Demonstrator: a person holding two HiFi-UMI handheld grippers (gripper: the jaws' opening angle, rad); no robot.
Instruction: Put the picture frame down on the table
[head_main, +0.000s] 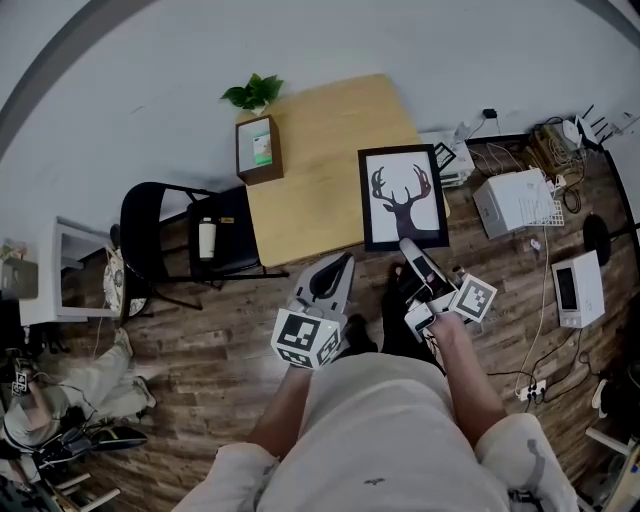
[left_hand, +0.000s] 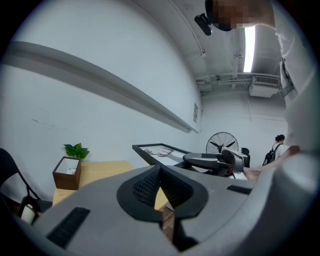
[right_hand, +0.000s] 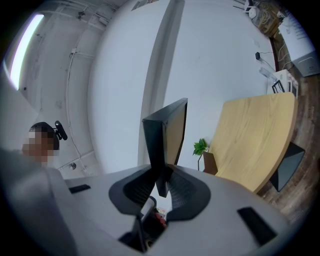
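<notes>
A black-framed deer-silhouette picture frame (head_main: 403, 197) hangs over the right edge of the wooden table (head_main: 315, 170), held level above it. My right gripper (head_main: 410, 247) is shut on the frame's near edge; in the right gripper view the frame (right_hand: 165, 140) stands edge-on between the jaws. My left gripper (head_main: 335, 270) is shut with nothing in it, just off the table's front edge. In the left gripper view the frame (left_hand: 162, 151) and the right gripper (left_hand: 215, 161) show to the right.
A brown box (head_main: 258, 148) and a potted plant (head_main: 254, 92) stand at the table's far left corner. A black chair (head_main: 170, 235) with a bottle is left of the table. White appliances (head_main: 515, 200) and cables lie on the floor to the right.
</notes>
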